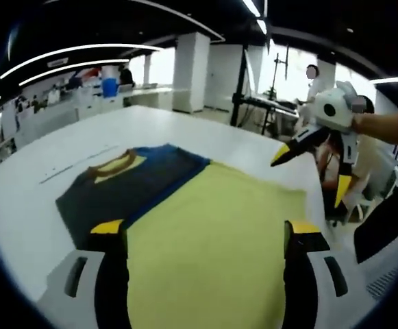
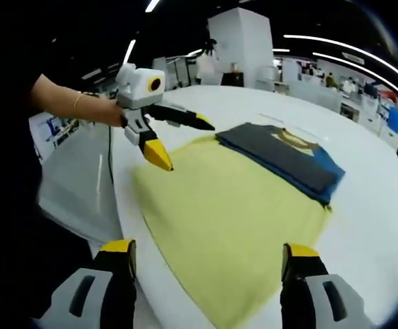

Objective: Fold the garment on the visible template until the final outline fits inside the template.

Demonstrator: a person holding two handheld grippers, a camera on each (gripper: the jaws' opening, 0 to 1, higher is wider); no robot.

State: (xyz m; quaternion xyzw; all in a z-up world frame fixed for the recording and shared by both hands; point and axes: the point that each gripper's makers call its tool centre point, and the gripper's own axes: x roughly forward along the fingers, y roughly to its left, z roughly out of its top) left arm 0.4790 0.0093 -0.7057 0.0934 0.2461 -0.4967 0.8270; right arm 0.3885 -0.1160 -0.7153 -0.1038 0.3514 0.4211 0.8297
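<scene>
Both grippers, left gripper (image 2: 172, 140) and right gripper (image 1: 309, 164), hover wide open and empty above the garment (image 1: 205, 226) on the white table (image 1: 41, 205); I'd pinch matching corners evenly before folding.

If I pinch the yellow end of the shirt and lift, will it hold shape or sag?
Likely sags: the shirt lies flat and thin on the table. It probably slides easily on that smooth white top. Looks light, so both open grippers, left gripper and right gripper, should manage.

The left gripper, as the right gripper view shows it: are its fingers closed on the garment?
No. The left gripper hangs open above the yellow part of the garment, with its yellow-tipped fingers spread and holding nothing.
</scene>
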